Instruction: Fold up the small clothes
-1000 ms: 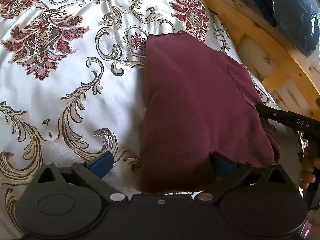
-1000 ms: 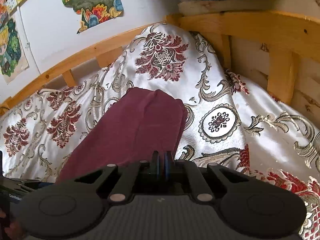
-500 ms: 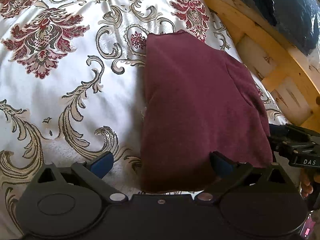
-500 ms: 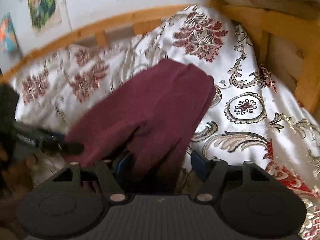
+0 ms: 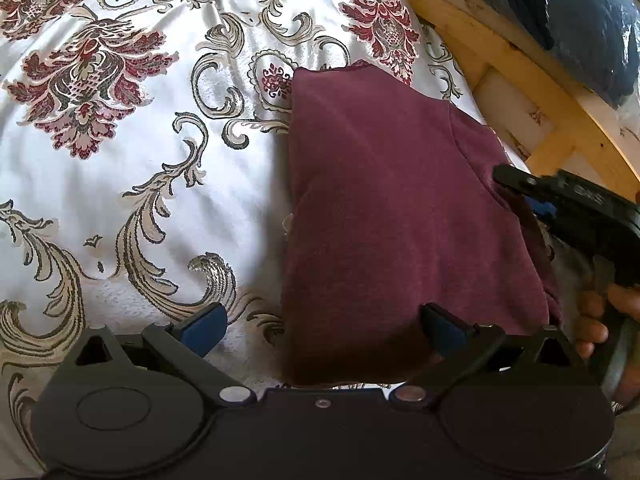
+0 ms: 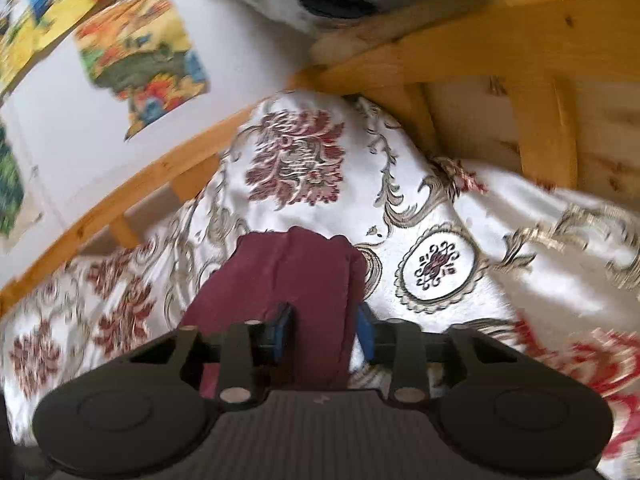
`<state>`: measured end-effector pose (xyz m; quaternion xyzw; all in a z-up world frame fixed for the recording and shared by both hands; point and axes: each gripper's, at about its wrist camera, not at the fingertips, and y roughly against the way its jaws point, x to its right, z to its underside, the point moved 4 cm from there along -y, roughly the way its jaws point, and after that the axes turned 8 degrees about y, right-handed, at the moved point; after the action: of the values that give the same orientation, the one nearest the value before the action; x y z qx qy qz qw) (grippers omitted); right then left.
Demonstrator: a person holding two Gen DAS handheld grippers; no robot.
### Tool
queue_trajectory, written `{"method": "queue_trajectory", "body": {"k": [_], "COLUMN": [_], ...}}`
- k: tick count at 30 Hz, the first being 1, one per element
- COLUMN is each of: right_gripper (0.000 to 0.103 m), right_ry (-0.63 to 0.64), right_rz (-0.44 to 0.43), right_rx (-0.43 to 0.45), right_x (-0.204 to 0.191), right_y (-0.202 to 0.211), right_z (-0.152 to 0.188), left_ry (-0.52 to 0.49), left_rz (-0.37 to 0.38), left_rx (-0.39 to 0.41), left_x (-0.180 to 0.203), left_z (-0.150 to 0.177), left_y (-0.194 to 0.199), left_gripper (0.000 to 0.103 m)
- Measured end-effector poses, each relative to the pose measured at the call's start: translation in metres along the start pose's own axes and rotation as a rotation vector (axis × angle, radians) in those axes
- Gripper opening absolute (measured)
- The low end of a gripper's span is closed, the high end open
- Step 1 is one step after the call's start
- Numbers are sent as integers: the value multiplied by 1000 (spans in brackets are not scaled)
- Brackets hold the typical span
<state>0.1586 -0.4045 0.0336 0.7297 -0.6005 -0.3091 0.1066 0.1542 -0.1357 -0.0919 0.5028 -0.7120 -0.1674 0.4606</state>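
Observation:
A folded maroon garment (image 5: 392,208) lies on the patterned bedspread (image 5: 132,160). My left gripper (image 5: 320,326) is open, its blue pads wide apart over the garment's near left corner, gripping nothing. My right gripper (image 6: 323,330) is partly open, its blue pads on either side of a fold of the maroon garment (image 6: 296,276) without pinching it. The right gripper also shows in the left wrist view (image 5: 536,196) at the garment's right edge, held by a hand.
A wooden bed frame (image 5: 520,64) runs along the right, with a dark blue bag (image 5: 576,20) beyond it. In the right wrist view the wooden rail (image 6: 460,48) and a wall with colourful posters (image 6: 136,48) stand behind the bed.
My right gripper opened from shut, then narrowed around a fold of the garment and moved along its right edge. The left gripper stayed still and open.

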Motion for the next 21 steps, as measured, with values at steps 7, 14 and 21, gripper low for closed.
{"method": "queue_trajectory", "body": {"k": [7,14,21], "right_gripper": [18,15,14], "right_ry": [518,478,211], "right_rz": [151,218,157], "right_rx": [87,90,84], "right_x": [-69,-61,-19], "right_y": [-8,-12,-15], "right_z": [7,2,-6], "left_ry": [5,9,0], "left_rz": [5,8,17], "left_rx": [-5,-4,-9], "left_x": [-1,-1,5], "left_z": [-1,-1,-4], "left_y": [-1,0,-2], "left_gripper": [102,102,102]}}
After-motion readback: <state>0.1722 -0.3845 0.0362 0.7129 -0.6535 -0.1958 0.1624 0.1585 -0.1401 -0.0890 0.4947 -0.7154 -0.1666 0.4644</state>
